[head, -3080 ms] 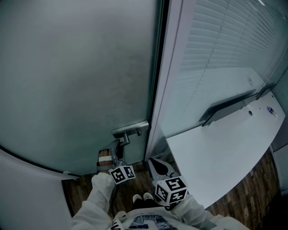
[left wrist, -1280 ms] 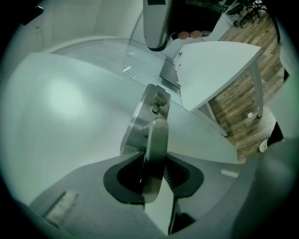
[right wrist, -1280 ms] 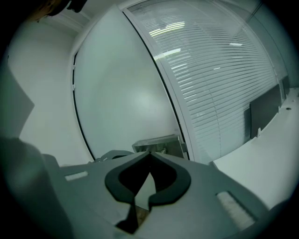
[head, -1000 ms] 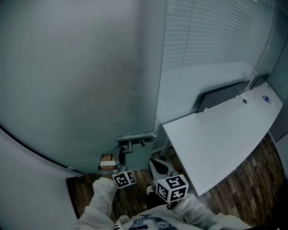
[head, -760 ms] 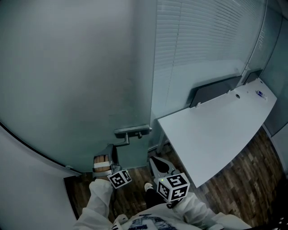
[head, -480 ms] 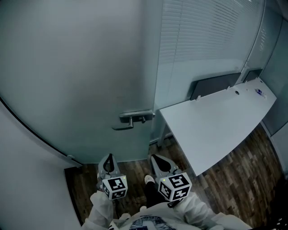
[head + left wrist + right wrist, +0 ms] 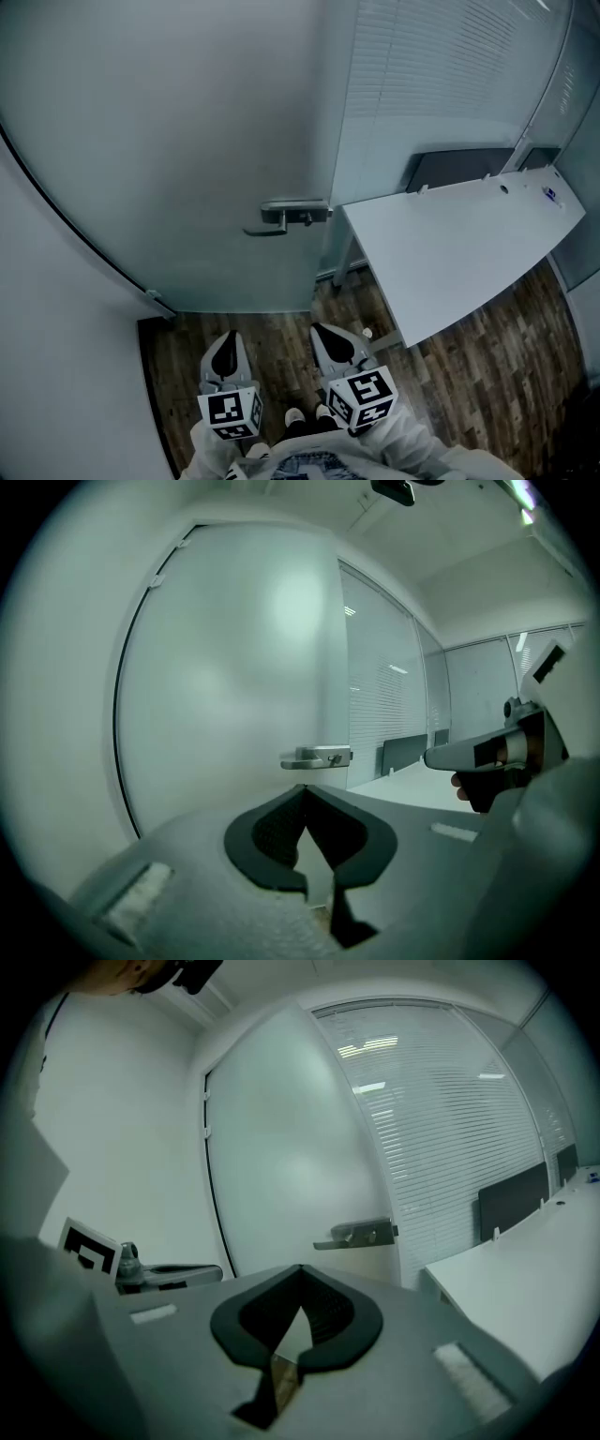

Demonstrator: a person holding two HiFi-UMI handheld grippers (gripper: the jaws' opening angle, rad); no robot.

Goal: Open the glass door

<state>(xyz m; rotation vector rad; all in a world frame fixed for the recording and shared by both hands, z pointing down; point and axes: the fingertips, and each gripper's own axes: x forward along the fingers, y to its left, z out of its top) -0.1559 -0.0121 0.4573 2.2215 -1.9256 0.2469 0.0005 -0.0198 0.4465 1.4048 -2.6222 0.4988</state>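
Note:
The frosted glass door (image 7: 187,141) fills the left and middle of the head view. Its metal lever handle (image 7: 286,217) lies level near the door's right edge. Both grippers hang low over the wood floor, well short of the door. My left gripper (image 7: 227,337) is shut and empty, as is my right gripper (image 7: 324,332) beside it. In the left gripper view the shut jaw tips (image 7: 302,787) point at the handle (image 7: 314,757) from a distance. The right gripper view shows its jaws (image 7: 300,1267) shut below the handle (image 7: 356,1235). Whether the door stands ajar I cannot tell.
A white desk (image 7: 459,248) stands to the right of the door, its near corner close to my right gripper. Behind it is a glass partition with blinds (image 7: 441,75). A white wall (image 7: 56,356) borders the left. A dark door frame (image 7: 84,244) curves along the door's left side.
My left gripper has let go of the door handle, shut, rolled upright and drawn back from the door. The right gripper has drawn back too. The lever lies level again.

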